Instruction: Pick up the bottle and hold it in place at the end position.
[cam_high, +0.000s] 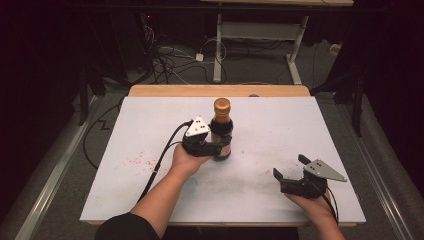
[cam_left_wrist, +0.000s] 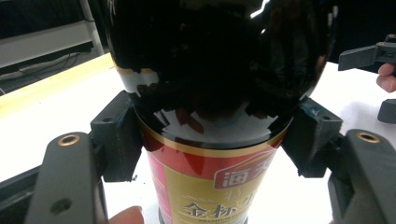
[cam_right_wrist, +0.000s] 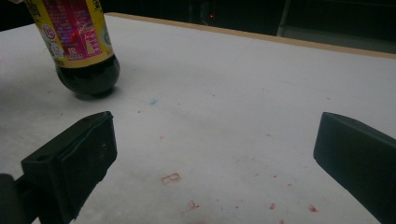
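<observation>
Right now my left hand-held gripper (cam_high: 214, 148) is clamped on the dark bottle (cam_high: 221, 129), its jaws pressing on either side of the body just where the black glass meets the top edge of the red and gold label, while my right hand-held gripper (cam_high: 290, 172) rests off to the side with its jaws spread wide and nothing between them. Slipping is what worries me: the glass is glossy and rounded, the grip sits fairly low on a tall bottle, and as I judge it any quick sideways move could let the bottle pivot between the pads, tip over onto the surface (cam_high: 280, 125) or twist out of the hold. A hard squeeze on smooth glass might also make it squirt forward, away from the jaws. The bottle stands upright in front of my left hand-held gripper, well apart from the right one. It is nearly black, with a coppery cap (cam_high: 222, 105), a narrow neck, and printed characters on its label (cam_left_wrist: 219, 186).
</observation>
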